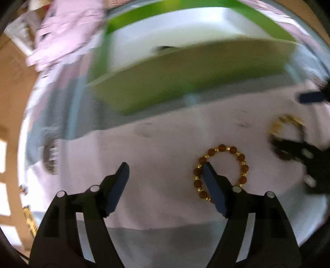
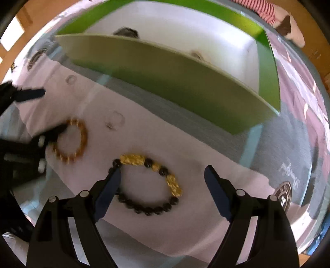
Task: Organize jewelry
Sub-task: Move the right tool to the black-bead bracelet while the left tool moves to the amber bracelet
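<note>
A bracelet of brown and gold beads (image 1: 244, 168) lies flat on a pale cloth (image 1: 165, 144). My left gripper (image 1: 165, 167) hangs open just above it, its right fingertip over the ring's left side. In the right wrist view a black-and-gold bead bracelet (image 2: 132, 159) lies between the fingers of my open right gripper (image 2: 163, 172), whose left fingertip overlaps its left edge. The brown bracelet (image 2: 82, 136) shows blurred there, beside the left gripper (image 2: 45, 111). Behind both stands an open green box (image 2: 165, 82) with a white inside; two dark items (image 2: 125, 33) peek over its wall.
Two thin clear rings (image 2: 115, 121) (image 2: 71, 79) lie on the cloth beyond the bracelets. The cloth (image 2: 185, 154) rests on a grey mat with a round logo (image 2: 284, 193). Pink fabric (image 1: 68, 31) lies at the far left, and a striped sleeve (image 2: 268, 12) shows at the far right.
</note>
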A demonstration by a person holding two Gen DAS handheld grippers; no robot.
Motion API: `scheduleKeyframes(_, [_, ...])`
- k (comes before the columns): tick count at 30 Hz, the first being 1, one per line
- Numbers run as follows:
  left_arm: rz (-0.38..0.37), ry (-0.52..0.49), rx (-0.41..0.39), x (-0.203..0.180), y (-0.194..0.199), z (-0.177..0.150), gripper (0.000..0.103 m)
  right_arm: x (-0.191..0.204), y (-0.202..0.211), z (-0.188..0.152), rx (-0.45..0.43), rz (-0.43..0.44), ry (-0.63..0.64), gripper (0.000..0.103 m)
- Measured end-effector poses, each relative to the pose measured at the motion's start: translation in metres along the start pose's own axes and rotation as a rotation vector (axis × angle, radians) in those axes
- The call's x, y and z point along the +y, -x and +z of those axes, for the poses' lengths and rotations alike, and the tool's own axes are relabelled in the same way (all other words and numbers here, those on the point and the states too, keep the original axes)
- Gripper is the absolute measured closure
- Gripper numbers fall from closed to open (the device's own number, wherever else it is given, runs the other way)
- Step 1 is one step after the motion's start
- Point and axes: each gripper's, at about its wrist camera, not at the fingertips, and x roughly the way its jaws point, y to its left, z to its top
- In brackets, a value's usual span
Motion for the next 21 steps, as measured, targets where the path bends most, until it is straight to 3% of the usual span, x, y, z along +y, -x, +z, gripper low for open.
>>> scheduleKeyframes(2, [0.023,0.064,0.014,0.020,-0.003,0.004,0.028,0.004,0.008,0.001,-0.037,0.005,0.012,0.020])
scheduleKeyframes(5, [-0.101,0.128,0.037,0.037,-0.001,0.005,0.028,0.003,0.014,0.000,-0.054,-0.010,0.010,0.020])
scheduleKeyframes(7, [-0.135,0.107,0.016,0.032,0.006,0.004,0.028,-0.001,0.013,-0.002,-0.040,-0.005,-0.011,0.019])
scheduleKeyframes(13, [-0.144,0.000,-0.017,0.004,0.017,-0.004,0.018,-0.003,0.006,-0.006,-0.008,-0.025,-0.028,0.019])
scheduleKeyframes(20, [-0.153,0.001,0.018,0.001,0.013,-0.009,0.017,-0.007,0.003,-0.006,0.006,-0.021,-0.048,0.019])
scheduleKeyframes(21, [-0.151,0.002,0.020,0.001,0.012,-0.009,0.017,-0.012,-0.002,0.009,0.010,-0.016,-0.050,0.019])
